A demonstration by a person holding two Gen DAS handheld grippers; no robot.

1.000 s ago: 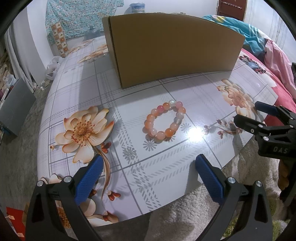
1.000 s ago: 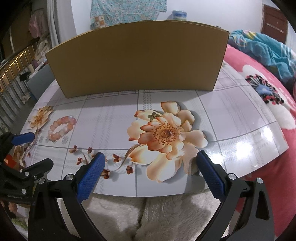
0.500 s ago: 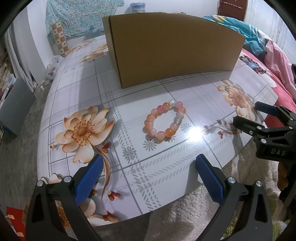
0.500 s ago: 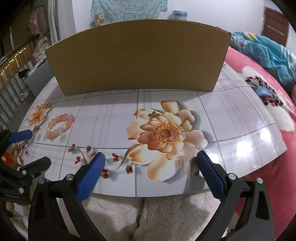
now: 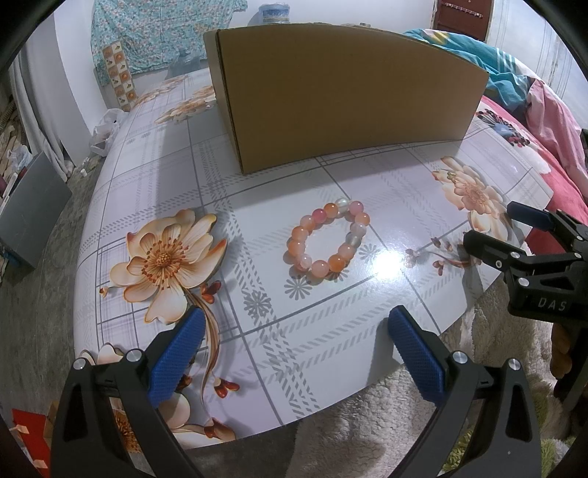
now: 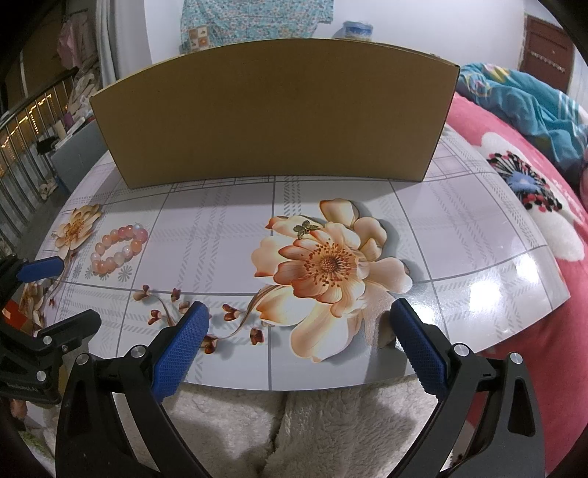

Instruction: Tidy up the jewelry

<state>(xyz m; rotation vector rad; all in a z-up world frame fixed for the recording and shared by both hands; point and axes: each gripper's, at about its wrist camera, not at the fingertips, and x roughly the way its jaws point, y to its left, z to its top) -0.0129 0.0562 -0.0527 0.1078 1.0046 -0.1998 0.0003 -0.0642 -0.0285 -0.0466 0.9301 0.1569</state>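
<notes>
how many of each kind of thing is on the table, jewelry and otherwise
beaded bracelet: 1
small butterfly charm: 1
cardboard box: 1
total: 3, all on the table

A round bracelet of orange and pink beads [image 5: 328,236] lies on the glossy flower-printed table [image 5: 257,206], beyond the wide-spread blue-padded left gripper [image 5: 294,331].

A home bedroom: bedding [image 6: 522,110], floral table [image 5: 257,176], hung cloth [image 5: 158,33].
</notes>
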